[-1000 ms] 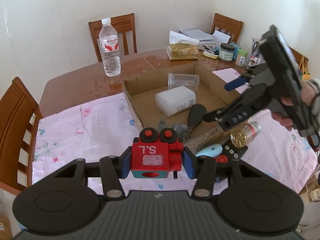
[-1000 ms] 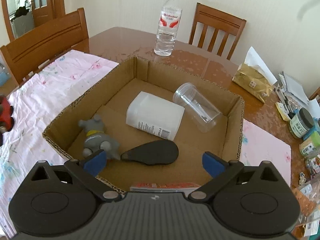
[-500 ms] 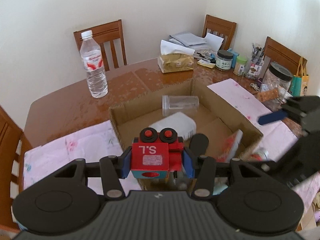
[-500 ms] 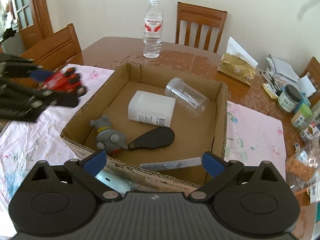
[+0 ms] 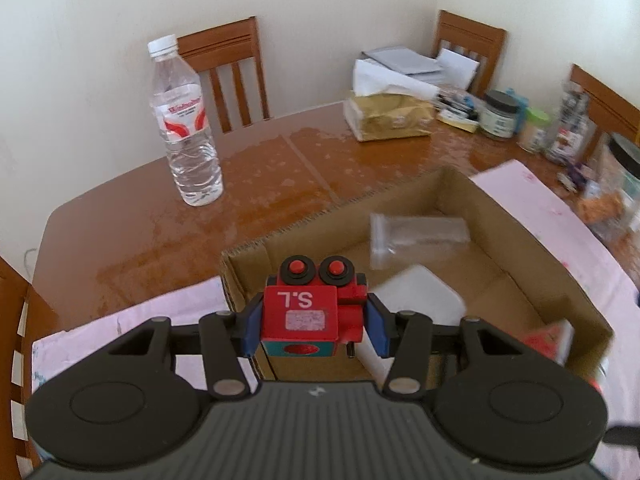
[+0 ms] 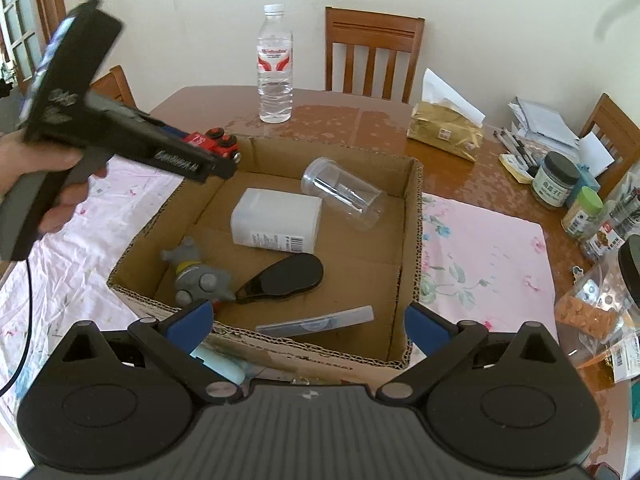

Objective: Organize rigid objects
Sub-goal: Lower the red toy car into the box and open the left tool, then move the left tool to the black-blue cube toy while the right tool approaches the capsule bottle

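Note:
My left gripper [image 5: 314, 322] is shut on a red wooden toy train [image 5: 310, 310] marked "S.L", held above the near left corner of an open cardboard box [image 5: 244, 258]. From the right wrist view the same train [image 6: 214, 140] hangs over the box's far left rim [image 6: 256, 148], carried by the left gripper [image 6: 224, 160] in a person's hand [image 6: 48, 184]. Inside the box lie a white container [image 6: 276, 222], a clear cup [image 6: 342, 192], a grey toy [image 6: 198, 276], a black oval piece [image 6: 286, 276] and a flat clear case [image 6: 316, 322]. My right gripper [image 6: 308, 326] stands open over the box's near edge, holding nothing.
A water bottle [image 6: 275, 66] stands on the brown table behind the box. A tissue pack [image 6: 446, 132], jars [image 6: 556, 180] and stationery crowd the right side. A pale blue object [image 6: 218, 366] lies in front of the box. Wooden chairs [image 6: 374, 54] ring the table; a pink floral cloth [image 6: 484, 252] lies under the box.
The left gripper has carried the red train from over the pink cloth to above the box's corner. The right gripper has drawn back and risen slightly from the box.

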The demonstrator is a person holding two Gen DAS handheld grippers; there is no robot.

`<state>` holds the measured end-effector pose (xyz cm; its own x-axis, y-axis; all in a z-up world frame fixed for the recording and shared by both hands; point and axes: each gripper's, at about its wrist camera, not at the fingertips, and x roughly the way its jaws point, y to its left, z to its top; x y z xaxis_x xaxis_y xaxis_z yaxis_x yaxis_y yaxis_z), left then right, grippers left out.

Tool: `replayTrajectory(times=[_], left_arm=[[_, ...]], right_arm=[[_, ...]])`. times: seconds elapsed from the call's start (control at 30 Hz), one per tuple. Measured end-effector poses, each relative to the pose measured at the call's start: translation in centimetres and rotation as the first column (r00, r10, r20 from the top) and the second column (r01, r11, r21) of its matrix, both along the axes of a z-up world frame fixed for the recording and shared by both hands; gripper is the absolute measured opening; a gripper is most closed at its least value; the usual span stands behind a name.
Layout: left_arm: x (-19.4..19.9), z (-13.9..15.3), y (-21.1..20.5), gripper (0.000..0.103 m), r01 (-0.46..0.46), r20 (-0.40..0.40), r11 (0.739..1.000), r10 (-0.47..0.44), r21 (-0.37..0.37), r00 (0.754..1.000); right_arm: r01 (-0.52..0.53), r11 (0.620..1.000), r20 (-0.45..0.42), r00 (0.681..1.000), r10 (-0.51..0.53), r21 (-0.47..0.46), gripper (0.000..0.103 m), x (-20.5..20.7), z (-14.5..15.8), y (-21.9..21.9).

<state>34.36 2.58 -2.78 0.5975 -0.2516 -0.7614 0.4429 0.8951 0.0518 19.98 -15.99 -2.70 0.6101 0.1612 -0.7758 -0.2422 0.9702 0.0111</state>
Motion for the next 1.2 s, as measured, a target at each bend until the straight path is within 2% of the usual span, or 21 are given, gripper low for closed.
replayTrajectory(times=[0.03,0.07,0.1,0.13,0.17,0.23,0.47,0.63,0.73,1.0,1.2], left_arm=[[0.5,-0.1,0.0,0.051,-0.01,0.002,1.0,0.01,-0.004,1.0],[0.9,0.0,0.0,0.058,-0.017,0.009,1.0,0.017,-0.007,1.0],[1.2,0.0,0.0,0.082,-0.023,0.02,1.0,0.023,-0.005,1.0],[1.4,0.1,-0.1,0.094,-0.03,0.027,1.0,0.03,0.002,0.999],[1.3,0.3,0.0,0.099,-0.044,0.048,0.999,0.044,0.01,0.998],[0.8,0.7,0.3,0.099,-0.05,0.081,0.999,0.05,-0.003,0.996],[-1.8,2.0,1.9,0.099,-0.066,0.097,0.998,0.067,-0.009,0.993],[-5.2,2.7,3.7,0.1,-0.094,0.134,0.995,0.096,-0.023,0.986],[-7.4,2.7,5.1,0.101,-0.127,0.126,0.991,0.133,-0.051,0.983],[-13.3,-0.1,8.5,0.101,-0.217,0.066,0.973,0.222,-0.077,0.973],[-16.4,-2.3,9.2,0.101,-0.221,0.023,0.973,0.223,-0.071,0.974]], right_arm=[[0.003,1.0,-0.001,1.0,-0.003,0.0,0.103,0.0,0.0,-0.1],[0.005,1.0,-0.002,1.0,-0.005,0.001,0.103,0.0,0.0,-0.2],[0.006,1.0,-0.004,1.0,-0.006,0.001,0.103,0.1,-0.1,-0.2],[0.006,1.0,-0.004,1.0,-0.006,0.001,0.103,0.0,-0.1,-0.3],[0.007,1.0,-0.004,1.0,-0.007,0.0,0.103,0.0,-0.1,-0.3],[0.011,1.0,-0.003,1.0,-0.012,-0.005,0.103,0.0,-0.1,-0.4],[0.047,0.999,-0.003,0.999,-0.047,-0.004,0.103,-0.2,-0.5,-0.7],[0.108,0.994,-0.006,0.994,-0.108,0.003,0.103,-0.6,-1.1,-1.3],[0.152,0.988,-0.01,0.988,-0.152,0.015,0.103,-1.1,-1.4,-1.8],[0.243,0.97,-0.032,0.97,-0.242,0.018,0.103,-3.3,-2.7,-2.5],[0.26,0.966,-0.075,0.963,-0.26,-0.01,0.103,-5.1,-4.9,-0.5]])
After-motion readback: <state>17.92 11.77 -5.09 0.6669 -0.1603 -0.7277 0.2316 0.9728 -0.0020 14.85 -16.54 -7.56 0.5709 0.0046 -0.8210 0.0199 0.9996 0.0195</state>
